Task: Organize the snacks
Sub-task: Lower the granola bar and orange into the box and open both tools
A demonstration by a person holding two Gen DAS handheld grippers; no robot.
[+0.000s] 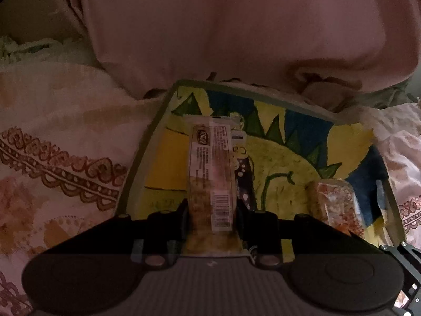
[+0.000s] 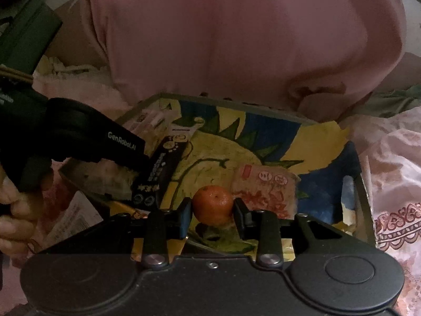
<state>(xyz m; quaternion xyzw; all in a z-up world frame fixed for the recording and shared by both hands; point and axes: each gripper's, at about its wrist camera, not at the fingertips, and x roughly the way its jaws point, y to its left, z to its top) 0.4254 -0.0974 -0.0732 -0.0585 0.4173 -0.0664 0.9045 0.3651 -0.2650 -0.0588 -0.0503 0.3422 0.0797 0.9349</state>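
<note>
A grey tray [image 1: 147, 142] with a yellow, blue and green painted lining lies on a bed. My left gripper [image 1: 211, 210] is shut on a long snack bar in a clear wrapper [image 1: 210, 173] and holds it over the tray's left side. A dark purple packet [image 1: 244, 173] lies just right of it. A red-printed snack packet [image 1: 336, 205] lies at the tray's right. In the right wrist view my right gripper [image 2: 212, 210] is shut on a small orange [image 2: 213, 204] over the tray [image 2: 365, 205]. The red-printed packet [image 2: 268, 189] lies behind it. The left gripper [image 2: 105, 144] shows at left beside a black packet [image 2: 160, 168].
The person in a pink top [image 1: 223, 31] sits right behind the tray. Pink patterned bedding [image 1: 65, 158] surrounds the tray on both sides. A dark green box-like object [image 2: 29, 39] stands at the far left in the right wrist view.
</note>
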